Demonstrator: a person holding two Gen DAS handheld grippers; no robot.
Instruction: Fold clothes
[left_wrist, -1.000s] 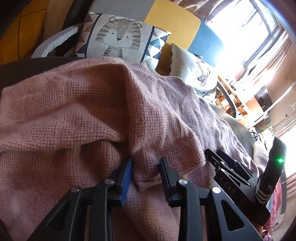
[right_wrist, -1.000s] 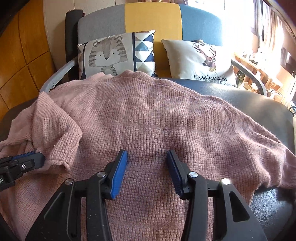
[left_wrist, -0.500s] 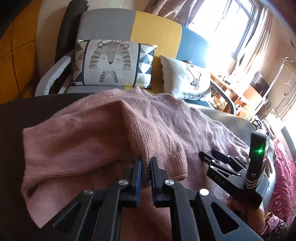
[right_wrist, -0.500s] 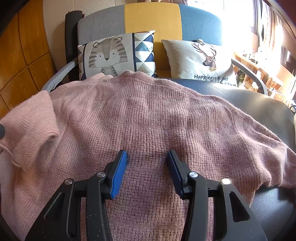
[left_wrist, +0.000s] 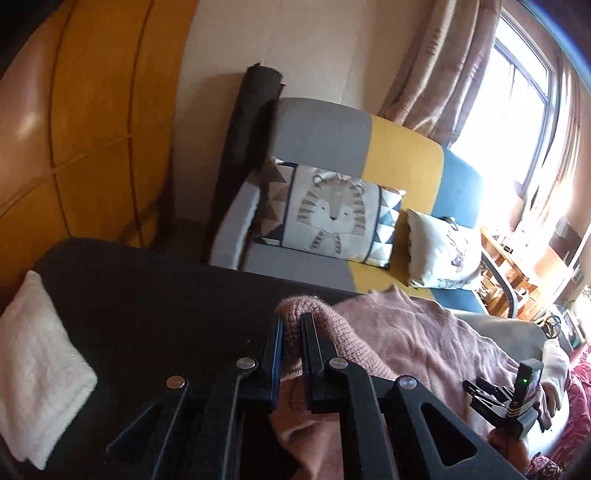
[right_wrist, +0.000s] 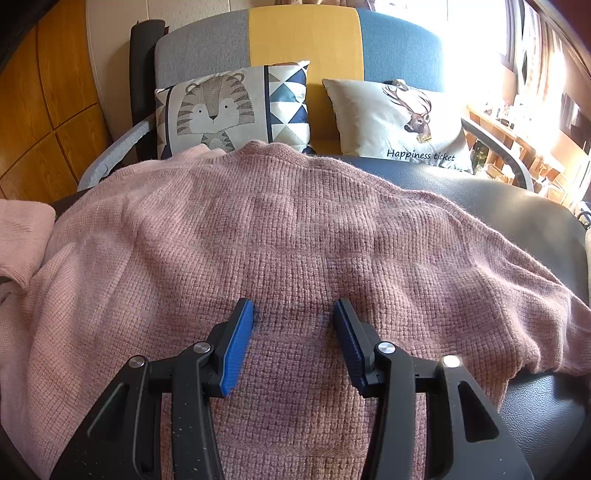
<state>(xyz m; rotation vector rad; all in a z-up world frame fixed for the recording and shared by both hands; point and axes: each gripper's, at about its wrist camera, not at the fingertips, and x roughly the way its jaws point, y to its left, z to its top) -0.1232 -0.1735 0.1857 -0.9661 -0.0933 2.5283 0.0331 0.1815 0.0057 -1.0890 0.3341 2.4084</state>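
Note:
A pink knitted sweater (right_wrist: 295, 229) lies spread over a dark padded surface (right_wrist: 517, 210). My left gripper (left_wrist: 291, 321) is shut on a bunched fold of the sweater (left_wrist: 424, 339) and holds it raised off the surface. In the right wrist view that lifted part shows as a pink fold (right_wrist: 22, 229) at the left edge. My right gripper (right_wrist: 293, 314) is open low over the middle of the sweater's body, the flat knit lying under its blue pads (right_wrist: 236, 347). The left wrist view shows the right gripper (left_wrist: 480, 389) at lower right, held in a hand.
A grey, yellow and blue sofa (right_wrist: 303, 33) stands behind, with a tiger cushion (right_wrist: 229, 107) and a deer cushion (right_wrist: 399, 118). A folded white cloth (left_wrist: 37, 369) lies at the dark surface's left end. Wooden panelling (left_wrist: 74, 147) is on the left; a bright window and shelves are on the right.
My left gripper closed on a fold of the sweater, then rose and swung left, pulling the fabric up with it. The right gripper has stayed where it was, still open.

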